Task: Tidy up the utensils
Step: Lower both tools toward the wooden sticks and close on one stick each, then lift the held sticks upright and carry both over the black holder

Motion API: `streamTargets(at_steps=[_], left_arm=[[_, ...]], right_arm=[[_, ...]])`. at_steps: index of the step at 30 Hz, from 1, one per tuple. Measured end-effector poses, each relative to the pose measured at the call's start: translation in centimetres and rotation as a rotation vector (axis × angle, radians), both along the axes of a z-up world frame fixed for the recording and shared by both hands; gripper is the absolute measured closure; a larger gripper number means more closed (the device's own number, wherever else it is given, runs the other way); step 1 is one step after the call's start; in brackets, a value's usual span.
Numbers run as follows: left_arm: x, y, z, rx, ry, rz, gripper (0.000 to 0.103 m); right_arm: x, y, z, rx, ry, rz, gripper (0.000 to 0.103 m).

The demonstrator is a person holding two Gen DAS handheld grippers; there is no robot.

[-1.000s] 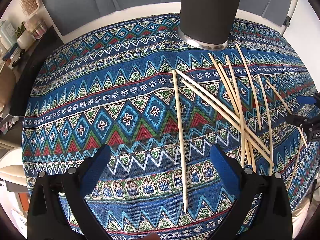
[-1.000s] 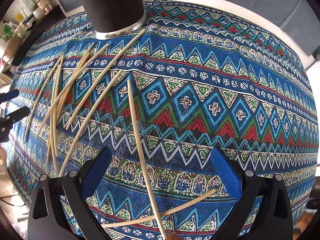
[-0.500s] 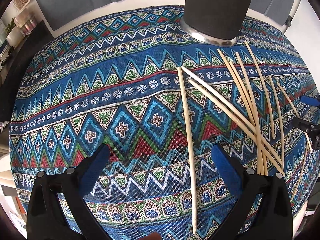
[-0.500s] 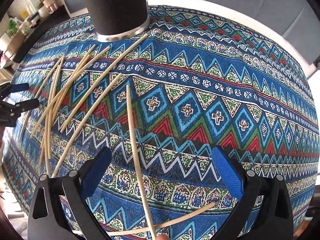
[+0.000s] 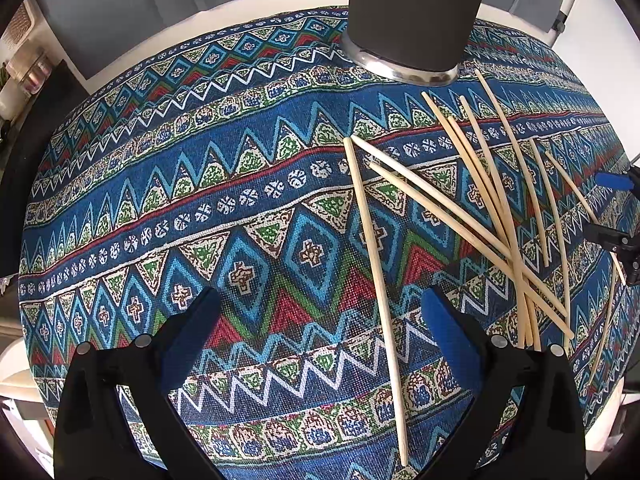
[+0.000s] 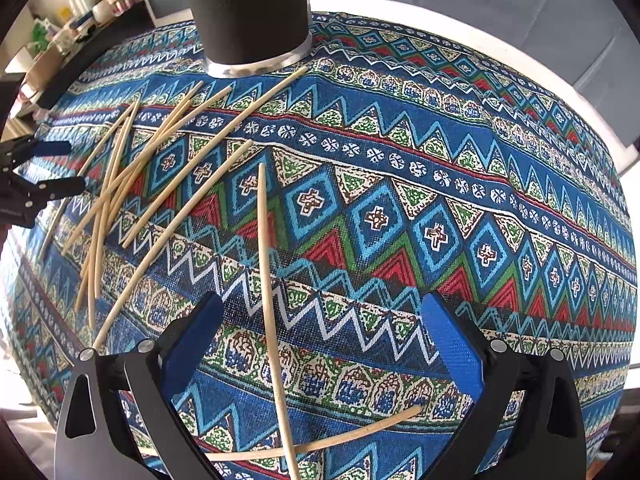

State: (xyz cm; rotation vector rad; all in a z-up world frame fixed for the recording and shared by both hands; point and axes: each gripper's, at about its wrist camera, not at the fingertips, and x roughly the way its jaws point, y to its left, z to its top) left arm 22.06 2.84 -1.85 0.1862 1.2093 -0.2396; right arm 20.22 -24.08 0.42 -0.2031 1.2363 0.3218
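Observation:
Several pale wooden chopsticks (image 5: 500, 220) lie scattered on a patterned blue cloth (image 5: 240, 208), in front of a tall black holder with a silver base (image 5: 416, 12). My left gripper (image 5: 320, 320) points down at the cloth and its jaws are closing. One lone chopstick (image 5: 376, 300) lies between them, nearer the right pad (image 5: 448, 332), and nothing presses on it. My right gripper (image 6: 320, 328) stands open over another single chopstick (image 6: 268, 300), with one more (image 6: 340, 440) lying crosswise below. The holder (image 6: 248, 12) and the pile (image 6: 132, 184) also show there.
The cloth covers a round white table (image 6: 520, 52). Behind it is grey upholstery (image 5: 240, 0). Cluttered shelves (image 6: 80, 0) stand at the far left. Each gripper shows at the edge of the other's view: the right gripper (image 5: 616, 216), the left gripper (image 6: 40, 172).
The left gripper has sunk closer to the cloth and shifted, so the lone chopstick now sits nearer its right finger. The right gripper's view has rolled slightly; the chopsticks have not moved.

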Motion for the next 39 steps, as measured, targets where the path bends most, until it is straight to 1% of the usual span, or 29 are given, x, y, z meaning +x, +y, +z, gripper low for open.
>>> streamTargets(at_steps=[1, 2, 3, 4, 5, 6, 7, 8, 12, 16, 18, 21, 24, 28, 32, 39], left_arm=[[0.1, -0.4, 0.2, 0.001, 0.000, -0.022, 0.015], [0.0, -0.7, 0.6, -0.001, 0.001, -0.049, 0.031], [-0.2, -1.0, 1.0, -0.002, 0.001, -0.071, 0.055], [-0.3, -1.1, 1.3, -0.003, 0.009, -0.085, 0.067], [-0.3, -1.1, 1.4, 0.000, 0.015, -0.088, 0.085], [-0.4, -0.9, 1.4, -0.005, 0.019, -0.088, 0.091], [-0.4, -0.7, 1.4, -0.002, 0.016, -0.087, 0.093], [-0.5, -0.6, 1.5, 0.009, 0.012, -0.086, 0.098], [-1.0, 0.9, 1.6, 0.015, 0.003, -0.068, 0.098], [-1.0, 2.7, 1.7, 0.026, -0.004, -0.021, 0.098], [-1.3, 3.5, 1.8, 0.014, -0.005, -0.006, 0.098], [-1.7, 3.6, 2.4, 0.007, -0.027, -0.004, 0.098], [-1.7, 3.9, 3.2, -0.003, -0.052, 0.011, 0.098], [-1.6, 4.0, 4.2, 0.009, -0.076, 0.015, 0.098], [-1.1, 3.4, 5.6, 0.012, -0.123, 0.029, 0.098], [-0.8, 2.9, 9.1, -0.016, -0.205, 0.037, 0.098]], right_arm=[[0.0, 0.0, 0.1, 0.000, 0.000, 0.007, 0.016], [0.1, 0.1, 0.5, 0.003, -0.002, 0.022, 0.037], [0.1, 0.2, 1.0, 0.007, -0.005, 0.045, 0.073], [0.1, 0.0, 1.3, 0.005, 0.004, 0.056, 0.088], [0.2, -0.3, 1.3, 0.007, 0.021, 0.053, 0.097], [0.2, -0.5, 1.3, 0.015, 0.026, 0.051, 0.098], [0.2, -0.8, 1.3, 0.017, 0.022, 0.051, 0.098], [0.1, -1.3, 1.4, 0.020, 0.019, 0.051, 0.098], [-0.1, -3.4, 1.5, 0.103, 0.038, 0.016, 0.098], [-0.5, -4.7, 1.9, 0.134, 0.032, 0.011, 0.098], [-0.7, -5.3, 2.1, 0.149, 0.030, 0.001, 0.098], [-1.0, -6.4, 3.3, 0.171, 0.013, -0.007, 0.098], [-0.9, -7.6, 4.5, 0.209, -0.007, -0.032, 0.098], [-0.8, -7.5, 5.4, 0.234, -0.030, -0.051, 0.098], [-0.5, -7.8, 6.7, 0.275, -0.051, -0.077, 0.098], [-0.1, -7.2, 10.4, 0.283, -0.137, -0.063, 0.098]])
